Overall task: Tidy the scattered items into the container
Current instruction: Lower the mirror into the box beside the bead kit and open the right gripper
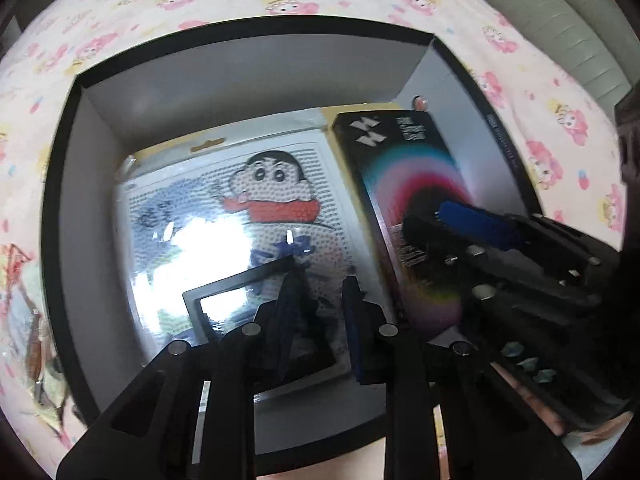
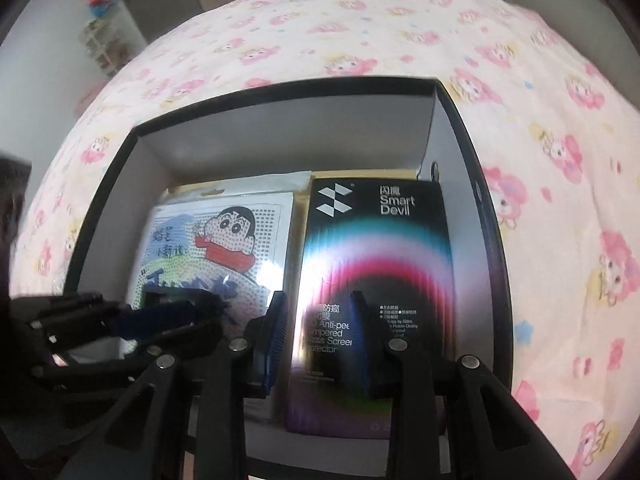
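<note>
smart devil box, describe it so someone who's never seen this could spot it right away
On the pink cartoon-print bedspread sits a black-rimmed open box with grey inner walls. Two flat things lie inside: the Smart Devil box lies along the right wall, beside a cartoon boy bead sheet. It is the tall black pack with a glowing teal, pink and red arc and white lettering, while its neighbour is pale and dotted.

Sticker sheet (image 2: 216, 256) left of protector box (image 2: 376, 280), inside container (image 2: 280, 128)

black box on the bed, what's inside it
Inside the black cardboard box lie a plastic-wrapped cartoon bead sheet and, beside it, a black rainbow-printed screen protector package. Yellowish backing peeks out behind them; whatever lies underneath is covered.
</note>
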Available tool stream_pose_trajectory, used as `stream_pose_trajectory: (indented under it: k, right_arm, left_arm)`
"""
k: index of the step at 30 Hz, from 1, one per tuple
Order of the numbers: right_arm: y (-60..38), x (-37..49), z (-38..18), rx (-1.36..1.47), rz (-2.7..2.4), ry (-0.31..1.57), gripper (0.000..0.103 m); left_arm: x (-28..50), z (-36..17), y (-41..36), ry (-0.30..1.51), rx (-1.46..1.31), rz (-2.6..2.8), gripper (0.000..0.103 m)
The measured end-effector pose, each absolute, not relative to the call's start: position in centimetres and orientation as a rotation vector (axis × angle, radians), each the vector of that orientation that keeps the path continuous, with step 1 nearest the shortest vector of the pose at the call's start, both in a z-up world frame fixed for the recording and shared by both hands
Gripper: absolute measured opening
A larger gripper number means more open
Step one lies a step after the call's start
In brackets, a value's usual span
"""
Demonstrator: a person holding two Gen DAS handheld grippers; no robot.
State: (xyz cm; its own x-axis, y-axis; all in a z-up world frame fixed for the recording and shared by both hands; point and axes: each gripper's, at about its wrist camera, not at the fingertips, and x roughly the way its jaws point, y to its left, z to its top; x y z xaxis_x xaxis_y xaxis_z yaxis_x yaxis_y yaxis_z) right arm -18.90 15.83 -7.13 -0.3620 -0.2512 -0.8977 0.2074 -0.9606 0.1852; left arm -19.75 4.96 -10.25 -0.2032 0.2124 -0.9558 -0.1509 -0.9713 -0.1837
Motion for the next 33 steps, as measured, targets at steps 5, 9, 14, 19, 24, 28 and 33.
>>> stream_pose_trajectory:
  k: [5, 9, 14, 19, 24, 28, 33]
  right_arm:
    - [15.4, -18.9, -7.1, 1.565, -2.325, -0.104, 0.029]
    - [14.0, -18.6, -8.2, 1.591, -2.251, -0.099, 0.029]
    - [12.9, -18.2, -8.8, 1.609, -2.241, -0.053, 0.029]
    - [12.4, -18.2, -9.4, 1.623, -2.211, -0.047, 0.029]
    - [12.4, -18.3, -10.0, 1.65, -2.217, -0.016, 0.029]
    - [12.4, -18.4, -9.9, 1.651, -2.218, -0.026, 0.029]
    - [13.1, -18.4, -9.2, 1.632, -2.266, -0.037, 0.03]
  left_arm:
    - [-19.1, -11.0, 3.1, -0.042, -1.934, 2.313, 0.022]
    - [-18.7, -10.5, 1.4, 0.026, -1.983, 2.364, 0.022]
    - [-18.9, -8.8, 0.1, -0.145, -1.849, 2.359, 0.023]
    - [-20.3, -9.4, 0.9, -0.172, -1.835, 2.323, 0.022]
    - [-20.0, -10.1, 0.8, -0.093, -1.91, 2.37, 0.023]
    - [-19.8, -9.8, -0.4, -0.117, -1.918, 2.385, 0.021]
    - [-18.8, -8.2, 1.4, -0.149, -1.771, 2.327, 0.021]
